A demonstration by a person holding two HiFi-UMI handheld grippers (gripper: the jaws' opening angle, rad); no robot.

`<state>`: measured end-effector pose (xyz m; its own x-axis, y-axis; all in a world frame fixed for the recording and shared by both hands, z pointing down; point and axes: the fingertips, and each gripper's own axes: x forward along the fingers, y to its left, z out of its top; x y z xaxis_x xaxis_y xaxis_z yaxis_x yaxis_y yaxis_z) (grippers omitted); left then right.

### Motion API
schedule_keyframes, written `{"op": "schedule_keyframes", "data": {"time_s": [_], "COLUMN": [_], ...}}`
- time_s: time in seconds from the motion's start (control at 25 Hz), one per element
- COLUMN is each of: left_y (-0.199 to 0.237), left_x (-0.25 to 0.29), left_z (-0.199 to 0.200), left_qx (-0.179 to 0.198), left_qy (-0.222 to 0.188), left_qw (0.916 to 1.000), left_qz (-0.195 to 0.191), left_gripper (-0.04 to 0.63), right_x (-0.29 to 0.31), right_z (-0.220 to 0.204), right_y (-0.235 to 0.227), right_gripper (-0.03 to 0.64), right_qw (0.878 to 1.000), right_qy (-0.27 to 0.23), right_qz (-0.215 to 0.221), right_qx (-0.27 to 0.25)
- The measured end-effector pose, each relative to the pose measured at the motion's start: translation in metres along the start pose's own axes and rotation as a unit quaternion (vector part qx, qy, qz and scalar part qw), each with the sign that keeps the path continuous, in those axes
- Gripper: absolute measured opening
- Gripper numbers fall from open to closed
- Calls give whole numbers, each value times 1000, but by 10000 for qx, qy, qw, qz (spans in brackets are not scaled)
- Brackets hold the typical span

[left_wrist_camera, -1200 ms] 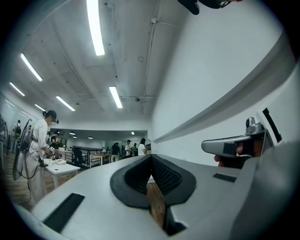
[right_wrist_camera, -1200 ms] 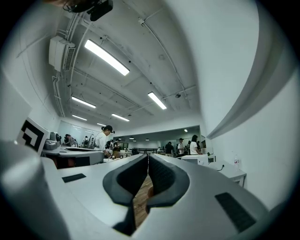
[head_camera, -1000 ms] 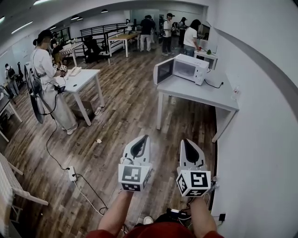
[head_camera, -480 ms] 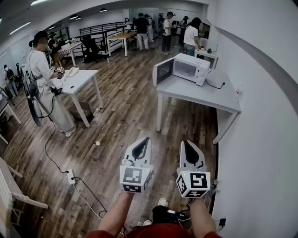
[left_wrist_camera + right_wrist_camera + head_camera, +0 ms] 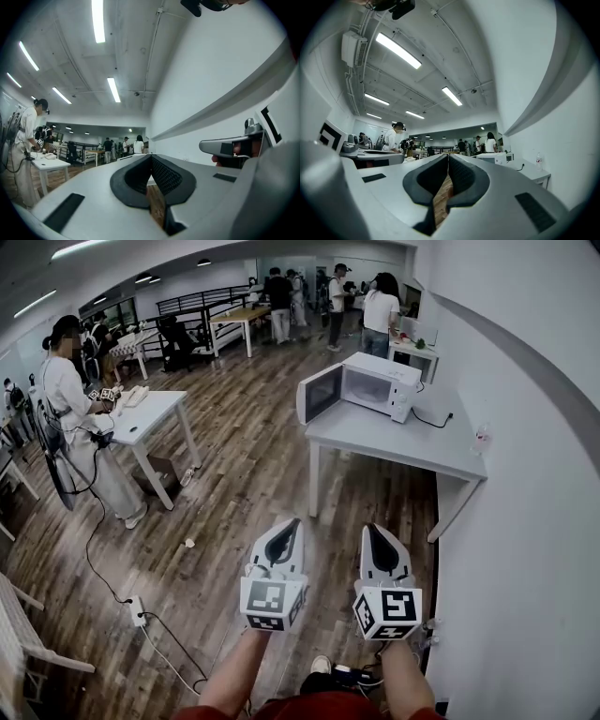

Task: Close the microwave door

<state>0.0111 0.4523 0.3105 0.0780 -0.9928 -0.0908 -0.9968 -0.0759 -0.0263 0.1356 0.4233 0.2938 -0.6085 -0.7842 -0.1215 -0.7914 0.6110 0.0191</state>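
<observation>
1. Both pairs of jaws are fully closed with nothing between them. The left gripper point(image 5: 285, 529) and the right gripper point(image 5: 376, 532) are held side by side over the wooden floor point(image 5: 234, 484). The gripper views confirm it: the dark pads of the left gripper point(image 5: 151, 160) and of the right gripper point(image 5: 447, 159) meet at the tips.
2. One microwave point(image 5: 377, 382) stands on the grey table point(image 5: 412, 444) by the right wall, well ahead of the grippers. Its door point(image 5: 318, 395) is swung open to the left.
3. Any print on the microwave is too small to read. The only clear markings are black-and-white square codes on two cubes, the left cube point(image 5: 270, 603) and the right cube point(image 5: 389, 611).
4. One small bottle point(image 5: 482, 437) stands at the table's wall edge, its label unreadable.
5. One power strip point(image 5: 134, 605) lies on the floor at left.
6. One person point(image 5: 70, 399) stands at a white table point(image 5: 150, 413), and a group stands at the far end of the room.
</observation>
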Motion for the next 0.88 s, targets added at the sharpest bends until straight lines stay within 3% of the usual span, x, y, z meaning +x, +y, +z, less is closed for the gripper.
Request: {"op": "schedule_keyframes", "data": {"time_s": [0.56, 0.88], "left_y": [-6, 15], "left_x": [89, 126], "left_z": [-9, -19], "left_qx": [64, 60], "left_qy": [28, 14], "left_qw": [9998, 9997], "left_qz": [175, 216], "left_gripper": [26, 26], "right_x": [61, 104], "right_z": [-13, -25], "right_y": [-71, -80], "right_gripper": [28, 28], "right_qw": [9998, 9999], "right_qy": [-32, -10], "right_qz": [28, 59], "right_qx": [182, 160]}}
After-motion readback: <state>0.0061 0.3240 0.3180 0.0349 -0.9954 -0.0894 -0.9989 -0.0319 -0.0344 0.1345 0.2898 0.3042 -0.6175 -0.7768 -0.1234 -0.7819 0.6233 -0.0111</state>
